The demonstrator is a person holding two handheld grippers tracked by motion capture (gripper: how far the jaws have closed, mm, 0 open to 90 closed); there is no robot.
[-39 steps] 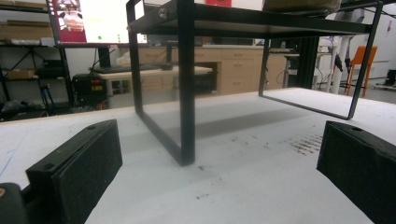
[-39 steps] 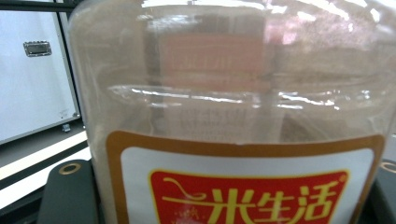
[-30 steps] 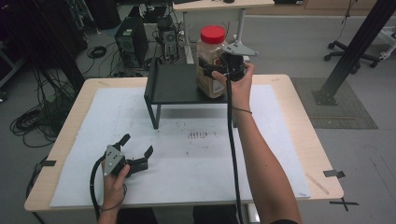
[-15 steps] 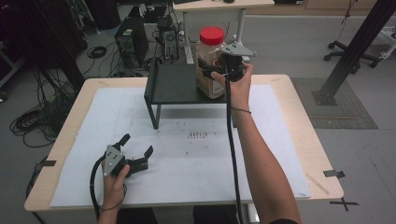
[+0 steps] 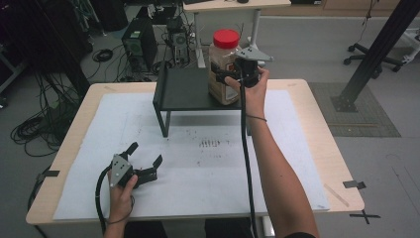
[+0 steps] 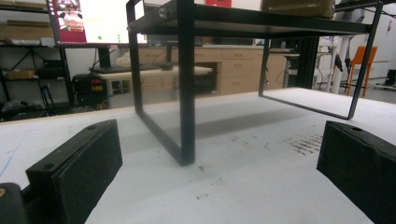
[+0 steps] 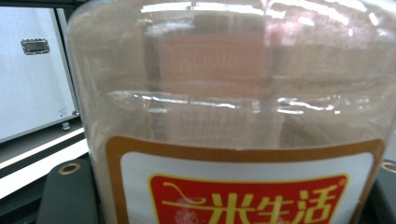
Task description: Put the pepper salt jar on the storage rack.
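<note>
I am holding my right tool [image 5: 225,78] at the right end of the black shelf [image 5: 190,91], its jaws clenched on the sides of the clear jar [image 5: 223,69]. The jar is standing upright on the shelf top, at the right edge, with its red lid [image 5: 226,37] uppermost. In the right gripper view the jar's clear wall [image 7: 233,84] is sitting directly ahead, with the red and white label [image 7: 247,196] low on it and one jaw showing at each lower corner, either side of the jar. The shelf is standing on the white sheet covering the bench [image 5: 317,144], toward its far side. I am resting my left tool [image 5: 143,161] on the sheet near the front left of the bench, well apart from the shelf, with its jaws released and spread wide, gripping nothing. In the left gripper view the shelf's black leg [image 6: 186,88] is rising between the two spread jaws, farther off.
</note>
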